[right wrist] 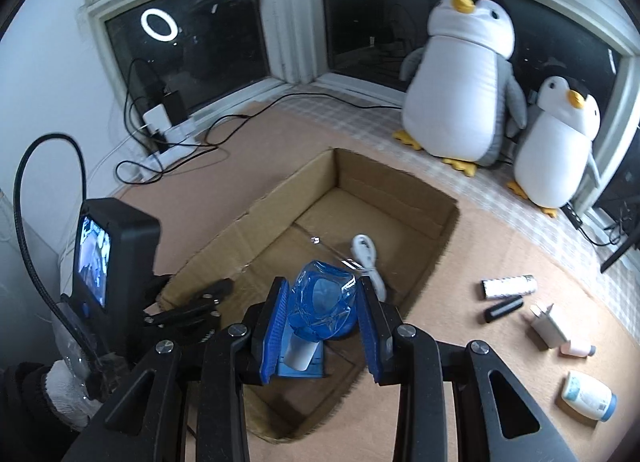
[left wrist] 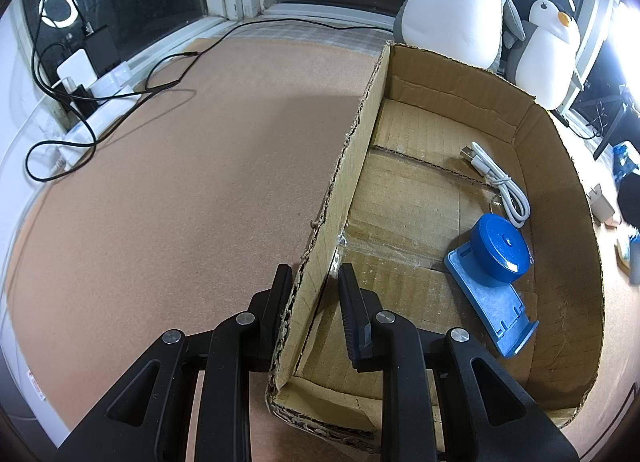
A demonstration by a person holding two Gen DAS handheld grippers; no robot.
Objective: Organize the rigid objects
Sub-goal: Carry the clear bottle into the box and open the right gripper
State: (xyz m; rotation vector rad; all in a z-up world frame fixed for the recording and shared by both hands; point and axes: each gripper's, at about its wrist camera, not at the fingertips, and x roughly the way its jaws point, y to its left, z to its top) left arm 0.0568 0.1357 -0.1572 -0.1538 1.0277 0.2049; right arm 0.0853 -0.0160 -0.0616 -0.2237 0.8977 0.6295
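Note:
An open cardboard box [left wrist: 560, 190] [right wrist: 436, 230] lies on the tan mat. Inside lie a white USB cable [left wrist: 500, 182] [right wrist: 366, 254], a blue round puck [left wrist: 500, 248] and a blue phone stand [left wrist: 494, 302]. My left gripper [left wrist: 316, 282] straddles the box's left wall [left wrist: 344, 182], jaws a little apart on either side of it. My right gripper [right wrist: 322, 302] hovers over the box, shut on a blue plastic-wrapped fan-like object [right wrist: 322, 298] with a white handle. On the mat to the right lie a white tube [right wrist: 508, 286], a black stick [right wrist: 503, 309], a white charger [right wrist: 546, 328], a pink item [right wrist: 576, 350] and a white bottle [right wrist: 588, 394].
Two plush penguins [right wrist: 460, 82] [right wrist: 556, 142] [left wrist: 452, 2] stand by the window behind the box. A power strip with adapters and black cables [left wrist: 80, 102] [right wrist: 160, 130] sits at the far left. My left gripper body with its screen [right wrist: 108, 258] is left of the box.

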